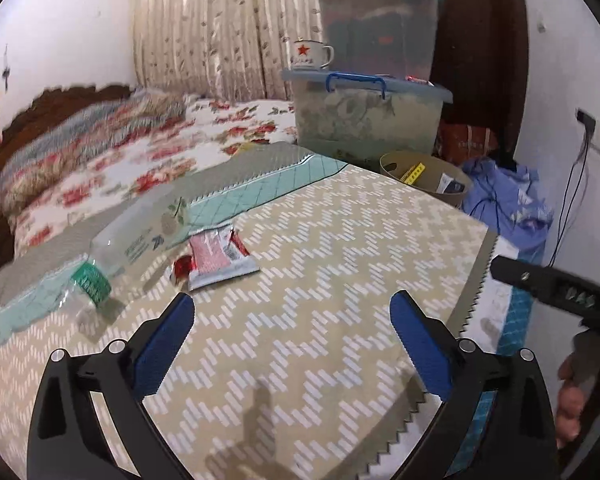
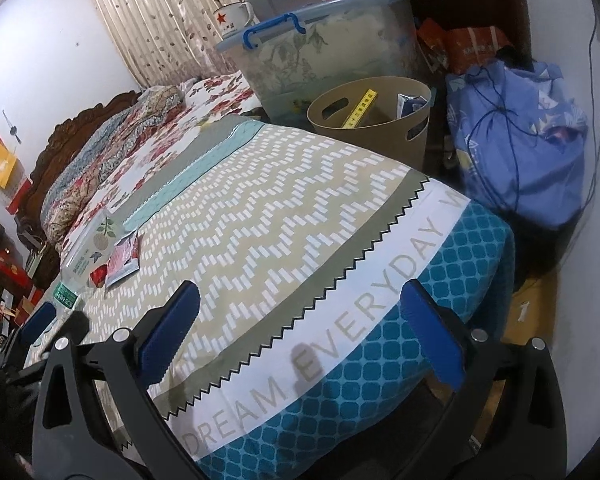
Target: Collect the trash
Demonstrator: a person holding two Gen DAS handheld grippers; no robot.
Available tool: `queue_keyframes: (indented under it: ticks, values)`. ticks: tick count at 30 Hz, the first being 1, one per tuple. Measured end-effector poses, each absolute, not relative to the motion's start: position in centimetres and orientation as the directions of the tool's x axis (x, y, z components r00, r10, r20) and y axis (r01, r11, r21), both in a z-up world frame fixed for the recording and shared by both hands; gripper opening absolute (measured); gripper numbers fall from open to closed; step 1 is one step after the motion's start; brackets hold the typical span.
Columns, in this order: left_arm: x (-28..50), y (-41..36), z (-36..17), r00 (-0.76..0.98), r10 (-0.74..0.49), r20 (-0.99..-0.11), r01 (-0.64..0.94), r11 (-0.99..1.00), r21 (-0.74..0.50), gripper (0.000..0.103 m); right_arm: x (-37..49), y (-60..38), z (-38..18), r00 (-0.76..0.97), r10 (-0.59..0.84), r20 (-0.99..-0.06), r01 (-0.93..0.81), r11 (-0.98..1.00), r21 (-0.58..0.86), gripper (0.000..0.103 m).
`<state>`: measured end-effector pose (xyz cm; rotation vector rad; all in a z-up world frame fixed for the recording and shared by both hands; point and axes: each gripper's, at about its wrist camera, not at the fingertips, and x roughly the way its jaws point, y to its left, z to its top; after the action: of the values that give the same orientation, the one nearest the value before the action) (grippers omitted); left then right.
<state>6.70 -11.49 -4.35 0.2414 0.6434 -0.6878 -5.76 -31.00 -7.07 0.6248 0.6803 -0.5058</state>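
Both sets of tongs are hanging wide open with nothing between the jaws: the left tongs (image 1: 292, 344) are hovering over the patterned cloth of the table (image 1: 340, 240), the right tongs (image 2: 300, 332) over its near edge. The trash is lying together at the table's far left side: a clear plastic bottle (image 1: 140, 236) on its side and, touching it, a flat red-and-white wrapper (image 1: 220, 258). The tan bin (image 2: 372, 120) is standing just beyond the table's far corner, already holding scraps. The bottle looks light, springy and slippery, best pinched across its middle; the wrapper looks thin and limp, best taken at a raised edge.
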Motion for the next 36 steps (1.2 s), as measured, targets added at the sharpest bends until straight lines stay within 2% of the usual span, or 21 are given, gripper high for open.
queue_keyframes:
  ticks: [3, 11, 26, 36]
  values:
    - [7.0, -10.8, -3.7, 0.551, -0.53, -0.644, 0.653, 0.755, -0.062, 0.094, -5.8, -30.8, -6.6, 0.68, -0.239, -0.693, 0.606, 0.715, 0.348, 0.099]
    - [4.6, -9.8, -0.8, 0.668, -0.522, -0.53, 0.624, 0.782, 0.016, 0.094, -6.0, -29.3, -4.6, 0.724, -0.288, -0.627, 0.57, 0.761, 0.309, 0.099]
    - [4.3, -9.8, -1.3, 0.67, -0.497, -0.551, 0.613, 0.79, 0.032, 0.094, -5.9, -29.4, -4.9, 0.714, -0.258, -0.651, 0.571, 0.753, 0.327, 0.099]
    - [3.9, -9.6, -1.1, 0.689, -0.5, -0.524, 0.609, 0.792, 0.045, 0.094, -6.1, -29.8, -4.7, 0.723, -0.266, -0.637, 0.571, 0.749, 0.336, 0.099]
